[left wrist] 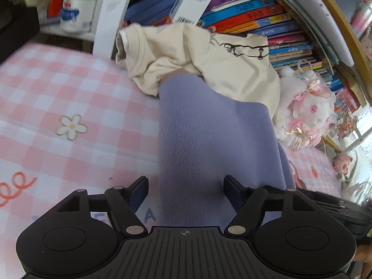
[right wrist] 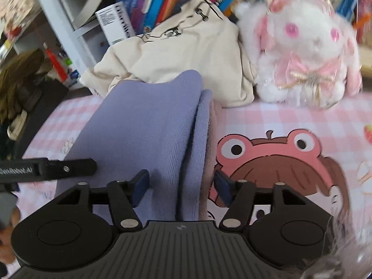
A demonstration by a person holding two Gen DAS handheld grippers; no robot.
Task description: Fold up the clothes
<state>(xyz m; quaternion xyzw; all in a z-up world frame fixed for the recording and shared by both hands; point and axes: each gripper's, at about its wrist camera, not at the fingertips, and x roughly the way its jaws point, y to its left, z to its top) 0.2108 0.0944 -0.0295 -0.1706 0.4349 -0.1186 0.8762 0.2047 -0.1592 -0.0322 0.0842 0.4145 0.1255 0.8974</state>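
Fingers of both the left gripper (left wrist: 186, 194) and right gripper (right wrist: 181, 188) stood wide, unclamped, straddling the folded lavender garment (right wrist: 144, 127) lying between them; a cream shirt (left wrist: 186, 55) lay beyond.

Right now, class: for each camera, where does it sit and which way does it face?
Left wrist: on the left claw, angled down at the purple garment; its own open fingers show.
Right wrist: on the right claw, angled down along the garment's folded edge; the left claw's finger shows.
Shared: cream shirt, plush bunny.
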